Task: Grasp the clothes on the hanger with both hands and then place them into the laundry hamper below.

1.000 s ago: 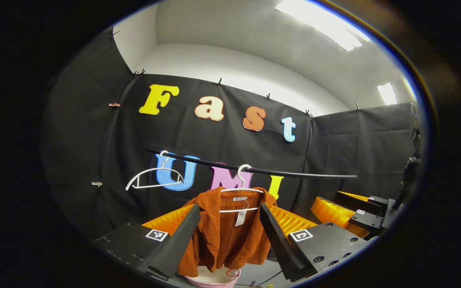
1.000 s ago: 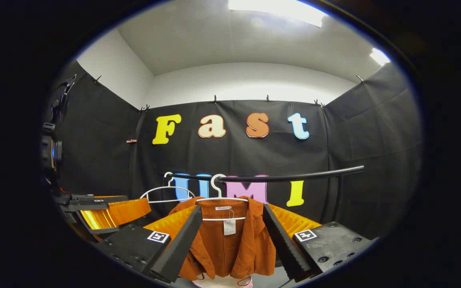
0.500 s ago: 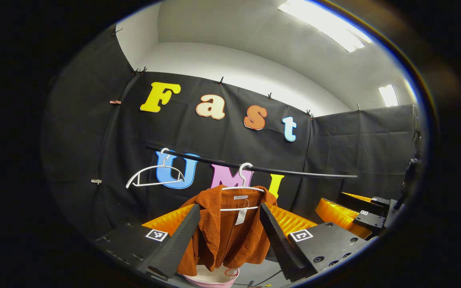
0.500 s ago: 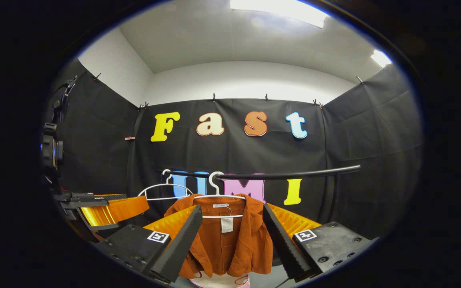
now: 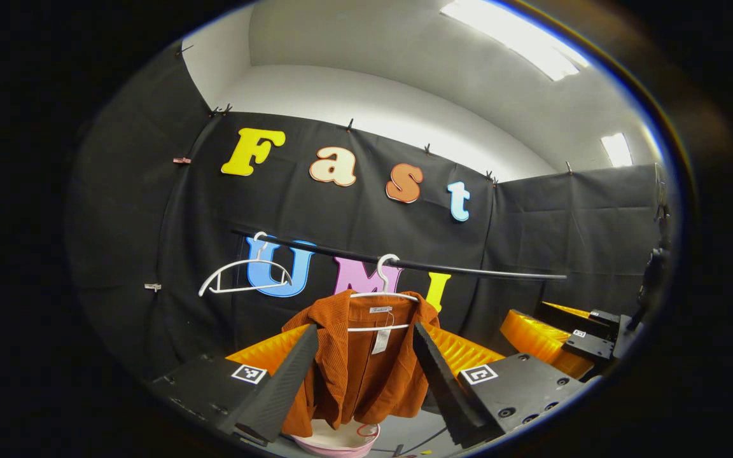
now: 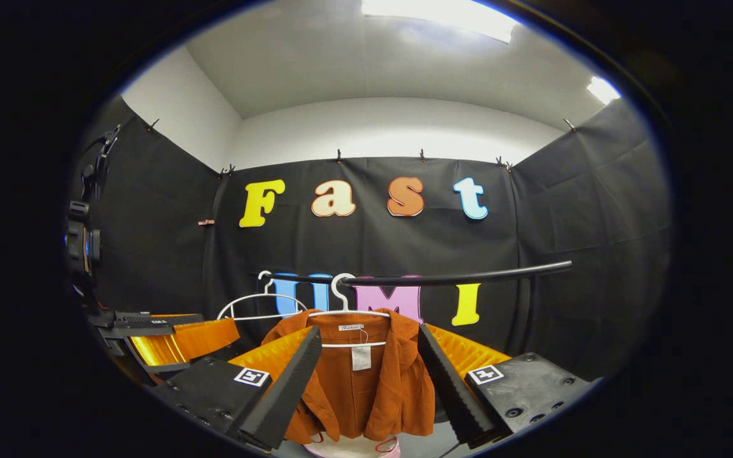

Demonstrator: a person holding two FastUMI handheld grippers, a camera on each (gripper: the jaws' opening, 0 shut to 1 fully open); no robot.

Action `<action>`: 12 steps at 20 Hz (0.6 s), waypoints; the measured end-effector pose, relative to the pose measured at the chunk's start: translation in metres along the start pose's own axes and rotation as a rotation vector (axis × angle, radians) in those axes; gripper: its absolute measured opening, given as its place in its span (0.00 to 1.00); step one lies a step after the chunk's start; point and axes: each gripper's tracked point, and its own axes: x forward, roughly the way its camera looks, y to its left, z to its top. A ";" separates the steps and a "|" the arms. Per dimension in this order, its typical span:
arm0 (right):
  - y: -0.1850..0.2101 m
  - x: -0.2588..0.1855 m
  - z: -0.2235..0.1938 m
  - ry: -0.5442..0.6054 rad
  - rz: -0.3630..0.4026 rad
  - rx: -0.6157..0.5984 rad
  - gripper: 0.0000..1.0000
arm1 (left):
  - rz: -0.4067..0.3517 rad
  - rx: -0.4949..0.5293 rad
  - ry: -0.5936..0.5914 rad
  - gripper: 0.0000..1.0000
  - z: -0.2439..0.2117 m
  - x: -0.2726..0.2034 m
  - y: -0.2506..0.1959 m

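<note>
We stand in a booth walled with black cloth under a white ceiling with bright light panels, and a black rail (image 5: 404,262) runs across the back wall ahead of both grippers.

In the left gripper view, an empty white hanger (image 5: 244,275) hangs on the rail up and to the left of our left gripper (image 5: 365,362). That gripper is spread wide, touching nothing. Straight ahead, framed between its two fingers, a rust-orange corduroy jacket (image 5: 357,366) hangs on a second white hanger (image 5: 384,289) hooked over the rail, with a paper tag dangling at the collar. Directly below the jacket's hem sits the pink rim of the laundry hamper (image 5: 340,440). Off to the far right of this gripper we see the right gripper (image 5: 564,334), clear of the jacket.

In the right gripper view, the left gripper (image 6: 169,334) appears off to the left, apart from the garment. The empty hanger (image 6: 258,304) hangs just left of the jacket (image 6: 363,388), which again lies ahead between the fingers of the right gripper (image 6: 366,375); that gripper is also spread wide and grips nothing. The hamper (image 6: 354,447) rim peeks out beneath the jacket.
</note>
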 end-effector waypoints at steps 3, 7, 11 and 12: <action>-0.001 -0.002 -0.004 0.009 -0.005 -0.012 0.97 | -0.001 -0.003 0.000 0.95 0.000 -0.003 0.001; 0.005 -0.004 -0.009 0.023 -0.007 -0.005 0.98 | -0.012 -0.007 0.002 0.95 -0.001 -0.007 0.002; 0.009 -0.008 -0.010 0.021 -0.035 -0.015 0.97 | -0.040 -0.014 0.013 0.95 -0.005 -0.009 0.007; 0.012 -0.008 -0.010 0.022 -0.043 -0.017 0.97 | -0.049 -0.018 0.015 0.95 -0.005 -0.008 0.008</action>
